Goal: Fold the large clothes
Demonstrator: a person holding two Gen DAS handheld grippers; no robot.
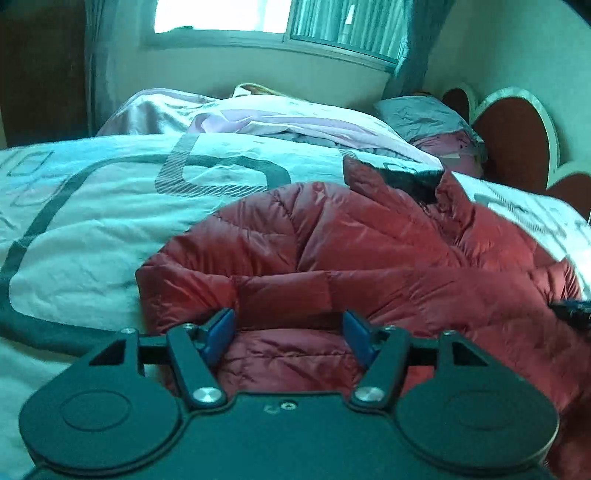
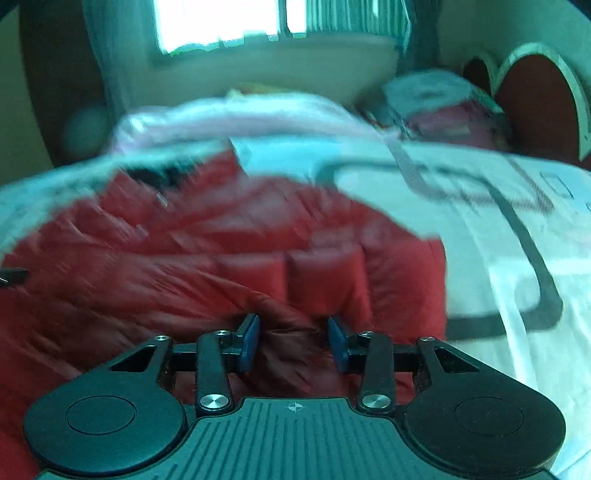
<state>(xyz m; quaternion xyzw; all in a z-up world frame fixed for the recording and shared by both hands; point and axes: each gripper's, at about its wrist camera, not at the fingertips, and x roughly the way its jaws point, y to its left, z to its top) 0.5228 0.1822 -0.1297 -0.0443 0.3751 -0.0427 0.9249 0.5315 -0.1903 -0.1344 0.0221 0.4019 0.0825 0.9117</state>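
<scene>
A red quilted puffer jacket [image 1: 369, 251] lies on the bed with its dark-lined collar [image 1: 399, 177] toward the headboard and both sleeves folded across its front. It also shows in the right wrist view [image 2: 221, 266], blurred. My left gripper [image 1: 290, 334] is open, its blue pads [image 1: 221, 334] just above the jacket's near hem, with fabric between the jaws but not pinched. My right gripper [image 2: 293, 341] is open over the jacket's near right part, pads [image 2: 249, 341] on either side of a puffed fold.
The bed carries a white duvet with grey line patterns [image 1: 92, 206]. Pink bedding [image 1: 258, 122] and a grey pillow [image 1: 424, 114] lie near the red heart-shaped headboard [image 1: 513, 144]. A window [image 1: 221, 14] is on the far wall.
</scene>
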